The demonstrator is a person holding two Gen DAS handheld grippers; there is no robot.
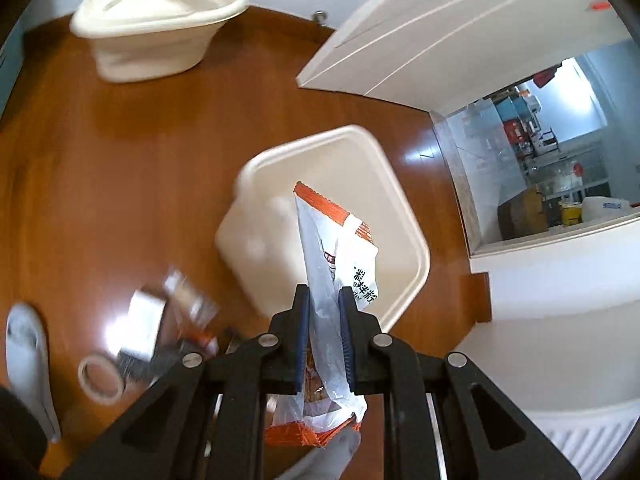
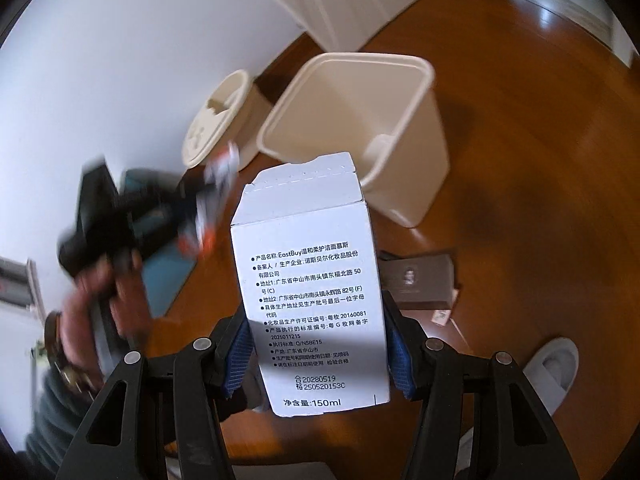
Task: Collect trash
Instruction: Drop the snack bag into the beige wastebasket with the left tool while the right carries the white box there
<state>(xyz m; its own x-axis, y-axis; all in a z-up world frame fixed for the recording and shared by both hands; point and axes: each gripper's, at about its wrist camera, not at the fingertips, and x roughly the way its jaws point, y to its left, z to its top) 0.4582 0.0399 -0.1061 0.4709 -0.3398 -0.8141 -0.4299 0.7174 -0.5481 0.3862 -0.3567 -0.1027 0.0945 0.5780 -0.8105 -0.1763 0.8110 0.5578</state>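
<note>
Both grippers carry trash above the wooden floor (image 1: 100, 184), near the open cream bin (image 1: 404, 216).

The left gripper (image 1: 324, 308) has its jaws pressed nearly together on a crinkled white-and-orange snack wrapper (image 1: 340, 248), which sticks up past the fingertips and hangs directly over the mouth of the bin in the left wrist view. The right gripper (image 2: 320, 344) pinches a white printed carton (image 2: 316, 296) by its two sides, jaws spread to the carton's width; the carton stands upright, with the bin (image 2: 424, 76) just beyond it in the right wrist view. A second cream container with a lid (image 1: 160, 12) sits by the wall, apart from the bin. On the floor lie a tape roll (image 1: 100, 378), blurred silver packaging (image 1: 146, 320), a dark box (image 2: 420, 280) and a white slipper (image 1: 26, 356).
</note>
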